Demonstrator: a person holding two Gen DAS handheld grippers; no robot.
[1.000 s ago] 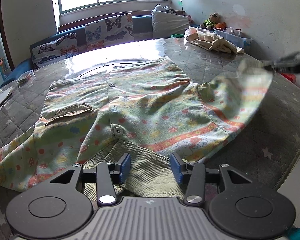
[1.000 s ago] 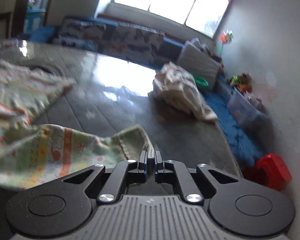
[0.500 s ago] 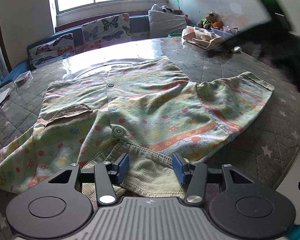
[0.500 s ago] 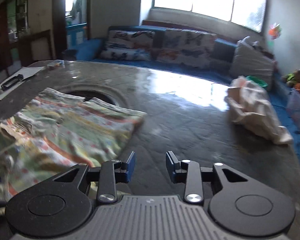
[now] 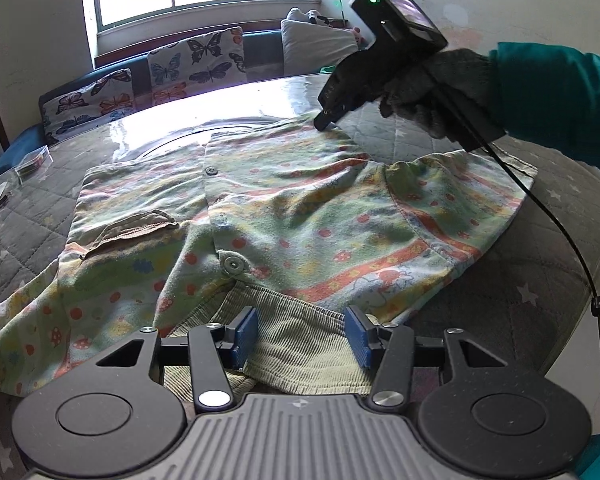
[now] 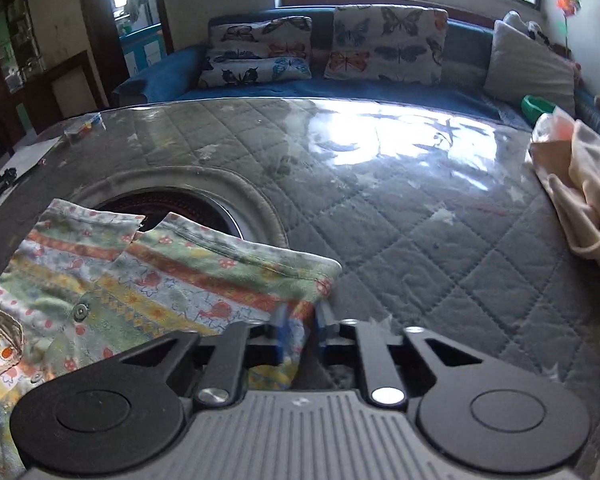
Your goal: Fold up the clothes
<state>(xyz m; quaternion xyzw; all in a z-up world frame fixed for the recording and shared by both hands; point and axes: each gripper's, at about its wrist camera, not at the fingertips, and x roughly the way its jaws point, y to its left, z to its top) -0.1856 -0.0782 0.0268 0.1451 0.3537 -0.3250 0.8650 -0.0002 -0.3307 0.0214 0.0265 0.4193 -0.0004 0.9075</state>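
Shirt hem corner, tabletop centre: right hand-held gripper nearly closed on it, left hand-held gripper apart w/ nothing gripped; pinch fully before lifting.

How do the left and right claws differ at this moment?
The left claw is wide open over the ribbed collar; the right claw has nearly closed on fabric. Left sits at the shirt's near edge, right at its far hem corner. Both have blue pads.

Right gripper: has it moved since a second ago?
Yes. The right gripper went from the sleeve to the patterned green shirt's far hem, nearer the butterfly cushions.
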